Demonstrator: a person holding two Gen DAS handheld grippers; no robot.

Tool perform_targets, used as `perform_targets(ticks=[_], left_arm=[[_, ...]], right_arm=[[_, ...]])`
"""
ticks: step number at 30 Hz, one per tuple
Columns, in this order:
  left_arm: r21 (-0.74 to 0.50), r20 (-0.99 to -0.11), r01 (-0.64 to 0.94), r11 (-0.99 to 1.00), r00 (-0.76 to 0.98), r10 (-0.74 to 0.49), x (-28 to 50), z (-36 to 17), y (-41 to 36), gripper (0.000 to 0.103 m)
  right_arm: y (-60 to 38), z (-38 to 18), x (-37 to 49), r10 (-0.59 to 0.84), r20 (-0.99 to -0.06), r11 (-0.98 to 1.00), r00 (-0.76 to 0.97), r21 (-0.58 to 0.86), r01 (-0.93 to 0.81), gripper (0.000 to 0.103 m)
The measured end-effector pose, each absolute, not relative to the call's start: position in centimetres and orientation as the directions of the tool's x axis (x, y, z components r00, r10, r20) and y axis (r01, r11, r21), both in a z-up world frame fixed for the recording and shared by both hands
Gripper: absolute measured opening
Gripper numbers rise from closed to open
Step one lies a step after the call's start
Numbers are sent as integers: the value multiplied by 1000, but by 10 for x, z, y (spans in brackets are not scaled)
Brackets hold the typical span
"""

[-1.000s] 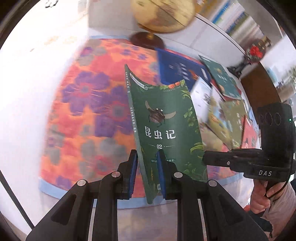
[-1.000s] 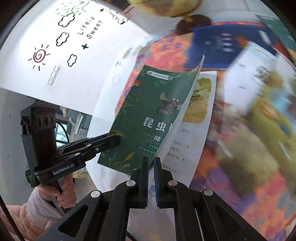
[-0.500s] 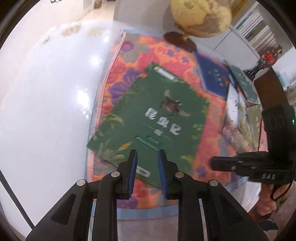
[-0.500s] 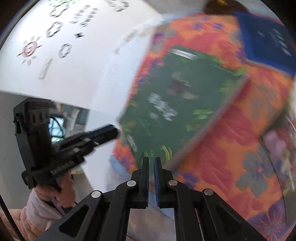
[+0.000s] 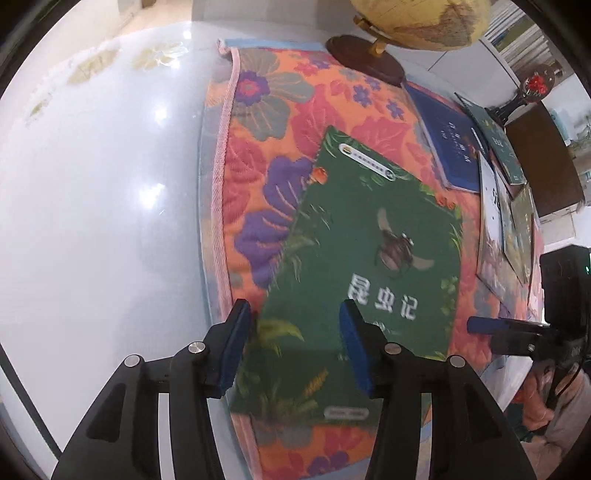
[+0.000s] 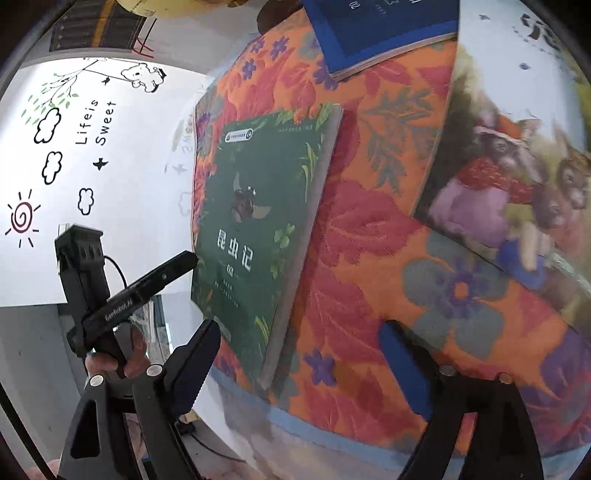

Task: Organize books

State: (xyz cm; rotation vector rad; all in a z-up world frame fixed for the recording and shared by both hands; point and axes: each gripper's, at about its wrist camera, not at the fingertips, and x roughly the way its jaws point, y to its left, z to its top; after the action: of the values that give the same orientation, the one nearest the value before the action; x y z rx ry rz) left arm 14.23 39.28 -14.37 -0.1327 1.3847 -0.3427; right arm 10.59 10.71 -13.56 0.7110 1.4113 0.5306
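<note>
A green book with a beetle on its cover point(image 5: 369, 251) lies flat and closed on the floral cloth point(image 5: 258, 177), near the cloth's left front corner; it also shows in the right wrist view point(image 6: 258, 221). My left gripper point(image 5: 293, 347) is open just above the book's near edge, holding nothing. My right gripper point(image 6: 299, 354) is open wide, to the right of the book, over the cloth point(image 6: 369, 229). The left gripper shows in the right wrist view point(image 6: 184, 262), and the right gripper in the left wrist view point(image 5: 476, 325).
A blue book point(image 5: 450, 144) point(image 6: 376, 29) lies behind the green one. Several more books point(image 5: 509, 221) overlap at the right, one with an animal picture point(image 6: 517, 177). A globe point(image 5: 424, 22) stands at the cloth's back edge. White tabletop point(image 5: 92, 203) lies left.
The green book was held upright and half open by both grippers. It has been laid flat and closed on the cloth, and both grippers have opened and let go.
</note>
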Motion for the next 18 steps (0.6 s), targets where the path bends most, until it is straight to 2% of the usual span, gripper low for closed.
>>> perform_targets(ticks=[2, 5, 10, 13, 14, 16, 17, 18], left_arm=[[-311, -932, 183, 932, 131, -337, 150, -148, 391, 48], [-308, -930, 250, 918, 123, -345, 155, -151, 382, 46], [-291, -931, 281, 915, 136, -338, 155, -151, 379, 46], [-326, -920, 270, 906, 131, -370, 156, -152, 384, 46], [-333, -917, 269, 904, 129, -377, 156, -151, 385, 46], [-321, -920, 271, 907, 139, -367, 155, -150, 386, 45], [-313, -920, 277, 908, 149, -363, 154, -148, 386, 38], [-318, -916, 280, 906, 157, -370, 153, -147, 386, 35]], right_arm=[[109, -133, 110, 701, -702, 701, 126, 711, 60, 97], [116, -132, 116, 707, -689, 693, 160, 720, 39, 103], [123, -123, 130, 677, -702, 718, 221, 696, 8, 103], [132, -123, 146, 730, -642, 664, 237, 748, -19, 101], [136, -125, 151, 753, -618, 637, 225, 771, -15, 96], [136, -124, 154, 754, -610, 633, 242, 773, -24, 66], [137, -126, 155, 750, -620, 641, 229, 768, -19, 23], [138, -130, 155, 756, -620, 634, 211, 774, 4, 10]])
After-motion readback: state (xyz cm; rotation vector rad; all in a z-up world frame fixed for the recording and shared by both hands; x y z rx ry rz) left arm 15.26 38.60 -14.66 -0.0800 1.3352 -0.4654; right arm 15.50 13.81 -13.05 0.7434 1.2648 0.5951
